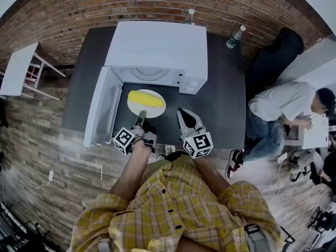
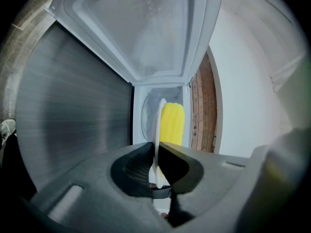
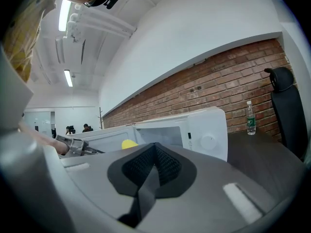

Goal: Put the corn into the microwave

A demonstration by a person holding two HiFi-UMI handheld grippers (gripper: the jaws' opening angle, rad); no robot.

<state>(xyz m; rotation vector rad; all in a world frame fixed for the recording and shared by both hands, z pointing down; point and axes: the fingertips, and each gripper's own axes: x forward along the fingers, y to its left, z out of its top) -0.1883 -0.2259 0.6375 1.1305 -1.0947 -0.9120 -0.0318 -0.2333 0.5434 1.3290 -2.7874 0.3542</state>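
A yellow corn cob (image 1: pixel 145 98) lies on a white plate (image 1: pixel 155 109) just in front of the white microwave (image 1: pixel 157 49), whose door (image 1: pixel 100 109) stands swung open to the left. My left gripper (image 1: pixel 140 117) is shut on the plate's near rim. In the left gripper view the plate (image 2: pixel 159 125) is seen edge-on between the pads, with the corn (image 2: pixel 172 124) on it and the microwave cavity (image 2: pixel 146 111) straight ahead. My right gripper (image 1: pixel 185 118) hovers to the right of the plate, shut and empty. From the right gripper view (image 3: pixel 154 152) the corn (image 3: pixel 129 143) shows by the microwave (image 3: pixel 206 132).
The microwave stands on a dark table (image 1: pixel 226 104) against a brick wall. Two water bottles (image 1: pixel 235 37) (image 1: pixel 190 16) stand at the table's back. A black chair (image 1: pixel 275 51) and a crouching person (image 1: pixel 283 109) are to the right, a white side table (image 1: pixel 18 70) to the left.
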